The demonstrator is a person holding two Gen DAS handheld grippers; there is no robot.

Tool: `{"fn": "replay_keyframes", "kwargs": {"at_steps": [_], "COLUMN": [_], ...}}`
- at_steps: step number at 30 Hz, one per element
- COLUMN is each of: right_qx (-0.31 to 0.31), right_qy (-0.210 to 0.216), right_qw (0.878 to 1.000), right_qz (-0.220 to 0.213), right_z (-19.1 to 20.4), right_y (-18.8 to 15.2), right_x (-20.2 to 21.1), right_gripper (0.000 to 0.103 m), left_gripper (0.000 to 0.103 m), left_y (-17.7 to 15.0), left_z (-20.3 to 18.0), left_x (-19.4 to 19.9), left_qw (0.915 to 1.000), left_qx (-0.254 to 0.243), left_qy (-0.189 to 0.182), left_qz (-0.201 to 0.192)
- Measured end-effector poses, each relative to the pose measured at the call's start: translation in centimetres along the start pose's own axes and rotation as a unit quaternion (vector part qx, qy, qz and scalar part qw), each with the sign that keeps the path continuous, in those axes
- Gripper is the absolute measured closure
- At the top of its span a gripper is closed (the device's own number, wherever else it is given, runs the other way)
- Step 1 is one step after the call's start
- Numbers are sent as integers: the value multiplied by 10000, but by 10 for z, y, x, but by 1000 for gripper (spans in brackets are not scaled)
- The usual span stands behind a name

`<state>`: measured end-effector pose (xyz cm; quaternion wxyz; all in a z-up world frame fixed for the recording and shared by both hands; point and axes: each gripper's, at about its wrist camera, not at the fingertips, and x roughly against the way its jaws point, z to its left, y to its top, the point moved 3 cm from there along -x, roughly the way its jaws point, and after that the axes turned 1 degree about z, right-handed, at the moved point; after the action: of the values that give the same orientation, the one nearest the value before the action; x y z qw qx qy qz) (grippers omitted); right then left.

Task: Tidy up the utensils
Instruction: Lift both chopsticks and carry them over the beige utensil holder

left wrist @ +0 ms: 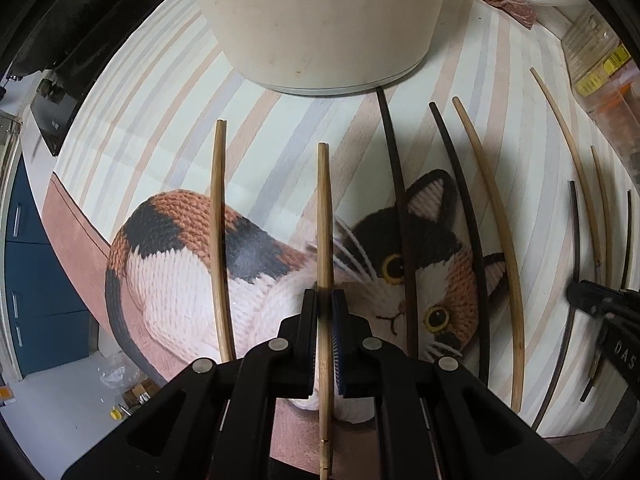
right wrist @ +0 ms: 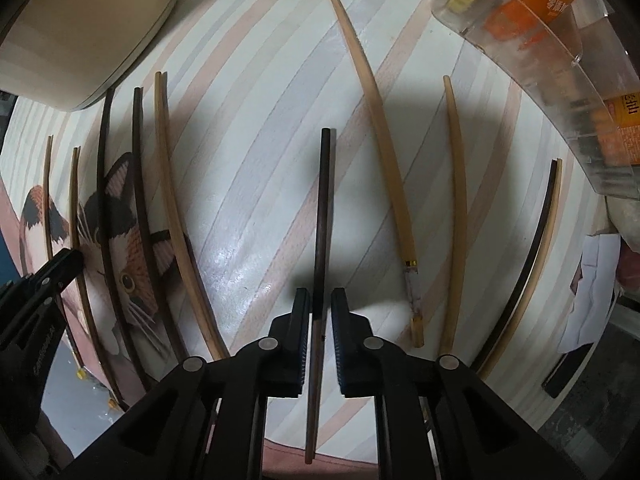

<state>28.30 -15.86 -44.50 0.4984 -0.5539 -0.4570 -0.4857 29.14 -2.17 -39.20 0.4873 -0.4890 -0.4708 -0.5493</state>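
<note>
1. Chopsticks, slim tapered rods of pale bamboo and dark wood, lie side by side on a glossy striped mat printed with a knitted cat.
2. Left gripper pinches a pale bamboo chopstick.
3. Right gripper pinches a dark wooden chopstick.
4. A smooth cream round container stands behind the chopsticks.

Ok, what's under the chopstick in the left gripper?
The cat-print mat lies under the light chopstick. The left gripper covers the mat beneath its lower half.
</note>
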Motion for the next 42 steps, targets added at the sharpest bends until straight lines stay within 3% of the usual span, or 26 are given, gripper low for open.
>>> {"fn": "replay_keyframes", "kwargs": {"at_steps": [3,16,28,37,42], "right_qx": [-225,-484,-304,-26,140], "right_qy": [294,955,1300,1610,1926], "right_qw": [9993,9866,9708,9493,9233], "right_qz": [-94,-1231,-1996,-2701,-3321], "right_z": [-13,-45,-19,5,15], "right_y": [13,-16,3,7,13], "right_x": [2,80,145,213,286], "right_gripper": [97,97,98,98,98], "left_gripper": [99,99,99,99,99], "left_y": [-4,-18,-17,-9,3], "left_z": [5,40,65,89,109], "left_x": [6,77,119,180,248], "left_qw": [9999,9959,9867,9707,9492], "left_qx": [75,356,588,833,985], "left_qy": [-63,-317,-525,-596,-691], "left_qz": [-32,-770,-1419,-2175,-2907]}}
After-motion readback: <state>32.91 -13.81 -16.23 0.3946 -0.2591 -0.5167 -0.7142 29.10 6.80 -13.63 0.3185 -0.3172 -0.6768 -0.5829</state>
